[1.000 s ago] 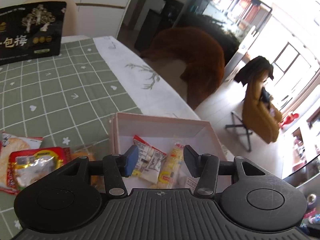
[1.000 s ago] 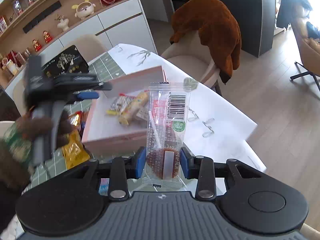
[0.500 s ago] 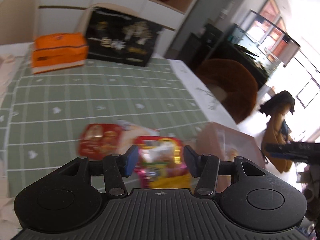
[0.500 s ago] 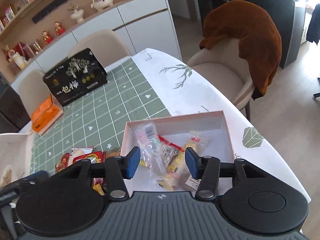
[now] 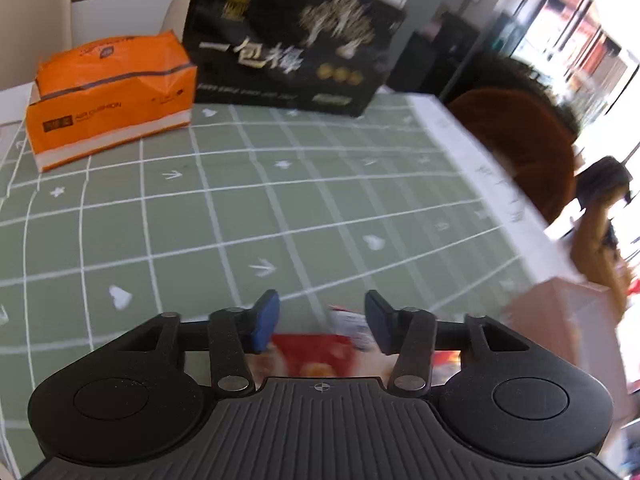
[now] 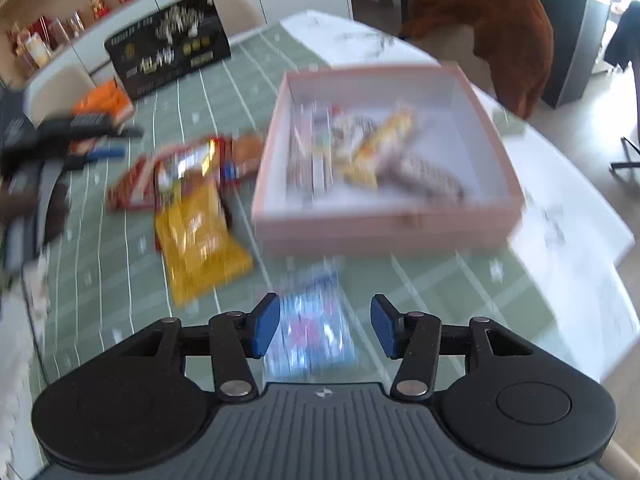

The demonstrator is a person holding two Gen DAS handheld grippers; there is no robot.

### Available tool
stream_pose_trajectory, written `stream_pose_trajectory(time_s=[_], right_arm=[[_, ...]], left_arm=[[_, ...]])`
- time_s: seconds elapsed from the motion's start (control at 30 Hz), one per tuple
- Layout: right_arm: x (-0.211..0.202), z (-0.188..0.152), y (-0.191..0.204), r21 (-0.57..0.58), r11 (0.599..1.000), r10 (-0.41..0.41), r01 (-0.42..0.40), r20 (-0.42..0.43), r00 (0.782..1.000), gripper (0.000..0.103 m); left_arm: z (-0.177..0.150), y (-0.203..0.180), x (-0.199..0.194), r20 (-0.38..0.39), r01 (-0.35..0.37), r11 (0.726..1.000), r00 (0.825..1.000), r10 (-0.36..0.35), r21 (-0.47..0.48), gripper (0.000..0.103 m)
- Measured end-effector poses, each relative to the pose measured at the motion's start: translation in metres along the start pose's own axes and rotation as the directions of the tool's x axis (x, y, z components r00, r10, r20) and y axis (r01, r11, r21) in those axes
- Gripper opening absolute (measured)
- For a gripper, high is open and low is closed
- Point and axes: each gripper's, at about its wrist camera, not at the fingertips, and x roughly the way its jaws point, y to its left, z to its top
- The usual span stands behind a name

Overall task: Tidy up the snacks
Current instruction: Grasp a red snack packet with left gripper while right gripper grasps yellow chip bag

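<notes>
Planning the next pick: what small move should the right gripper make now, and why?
Probably lower the right gripper onto the blue-and-clear snack packet and close. Its jaws stand open with the packet on the tablecloth between them, not pinched, and the pink box just beyond already holds other snacks.

Orange tissue pack (image 5: 108, 100) beside black gift box (image 5: 292, 40) on green checked cloth (image 5: 240, 208); brown-draped chair (image 6: 492, 20).

Your left claw (image 5: 322, 322) body hides most of the red packet (image 5: 316, 354), pink box (image 6: 384, 216) contents smeared by blur, blue wrapper (image 6: 312, 332) print unreadable
</notes>
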Motion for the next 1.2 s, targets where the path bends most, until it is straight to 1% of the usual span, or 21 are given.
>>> stream_pose_trajectory(time_s=[0.07,0.13,0.2,0.3,0.37,0.47,0.53,0.57,0.63,0.7,0.77,0.83,0.87,0.9,0.93,0.97,1.0,1.07,1.1,1.17,1.2], right_arm=[[-0.004,-0.016,0.001,-0.011,0.999,-0.03,0.03,-0.016,0.999,0.05],[-0.005,-0.025,0.002,-0.022,0.998,-0.057,0.056,-0.025,0.998,0.05],[-0.005,-0.027,0.004,-0.026,0.998,-0.062,0.061,-0.032,0.998,0.05],[0.002,-0.024,0.013,-0.043,0.998,-0.05,0.048,-0.042,0.998,0.05],[0.007,-0.019,0.025,-0.072,0.997,-0.039,0.036,-0.041,0.998,0.05],[0.016,-0.007,0.052,-0.137,0.99,0.009,-0.012,-0.026,1.0,0.05],[0.022,0.002,0.071,-0.186,0.981,0.046,-0.047,-0.014,0.999,0.052],[0.026,0.006,0.079,-0.204,0.977,0.06,-0.06,-0.009,0.998,0.055],[0.036,0.017,0.095,-0.231,0.97,0.082,-0.078,0.005,0.997,0.056],[0.049,0.028,0.11,-0.257,0.963,0.093,-0.085,0.018,0.995,0.056],[0.065,0.036,0.126,-0.296,0.953,0.085,-0.068,0.044,0.995,0.057],[0.081,0.041,0.139,-0.323,0.946,0.053,-0.028,0.066,0.996,0.057],[0.088,0.043,0.144,-0.333,0.943,0.031,-0.003,0.079,0.996,0.061],[0.093,0.044,0.147,-0.34,0.94,0.016,0.015,0.088,0.996,0.068],[0.098,0.044,0.15,-0.346,0.938,0.005,0.028,0.094,0.996,0.071],[0.101,0.043,0.148,-0.343,0.939,0.004,0.024,0.081,0.997,0.074],[0.106,0.043,0.147,-0.336,0.942,0.001,0.018,0.056,0.998,0.075],[0.113,0.038,0.143,-0.323,0.946,0.006,-0.014,-0.026,1.0,0.075],[0.109,0.036,0.138,-0.301,0.953,0.034,-0.041,-0.029,0.999,0.075],[0.1,0.03,0.129,-0.276,0.958,0.061,-0.071,-0.044,0.997,0.07],[0.095,0.026,0.125,-0.268,0.96,0.07,-0.081,-0.05,0.996,0.068]], left_arm=[[-0.008,0.005,0.006,-0.026,0.003,1.0,1.0,-0.002,0.007,0.039],[-0.024,0.005,-0.002,-0.025,0.021,1.0,0.999,-0.02,0.02,0.037],[-0.043,0.002,-0.014,-0.029,0.029,0.999,0.999,-0.028,0.046,0.032],[-0.073,-0.005,-0.032,-0.026,0.046,0.998,0.999,-0.044,0.053,0.031],[-0.091,-0.007,-0.048,-0.028,0.081,0.996,0.996,-0.081,0.022,0.031],[-0.116,-0.003,-0.066,-0.062,0.146,0.988,0.987,-0.15,-0.057,0.031],[-0.131,0.002,-0.077,-0.078,0.169,0.981,0.981,-0.176,-0.091,0.031],[-0.136,0.005,-0.085,-0.07,0.169,0.981,0.982,-0.176,-0.099,0.031],[-0.143,0.012,-0.103,-0.029,0.139,0.986,0.989,-0.142,-0.096,0.031],[-0.143,0.022,-0.119,0.016,0.092,0.99,0.996,-0.09,-0.109,0.031],[-0.142,0.039,-0.128,0.038,0.052,0.985,0.998,-0.046,-0.165,0.031],[-0.143,0.054,-0.132,0.034,-0.001,0.975,0.999,0.009,-0.221,0.031],[-0.144,0.059,-0.133,0.026,-0.021,0.972,0.999,0.028,-0.236,0.031],[-0.147,0.063,-0.133,0.017,-0.029,0.971,0.999,0.034,-0.239,0.031],[-0.15,0.064,-0.132,0.004,-0.032,0.972,0.999,0.034,-0.234,0.031],[-0.154,0.062,-0.131,-0.009,-0.034,0.975,0.999,0.033,-0.221,0.031],[-0.157,0.058,-0.13,-0.018,-0.032,0.978,0.999,0.029,-0.205,0.031],[-0.163,0.048,-0.131,-0.009,-0.024,0.987,1.0,0.023,-0.161,0.032],[-0.164,0.041,-0.13,-0.012,-0.017,0.991,1.0,0.016,-0.134,0.034],[-0.169,0.027,-0.128,-0.028,-0.013,0.997,1.0,0.011,-0.076,0.038],[-0.172,0.019,-0.128,-0.039,-0.007,0.998,0.999,0.004,-0.055,0.038]])
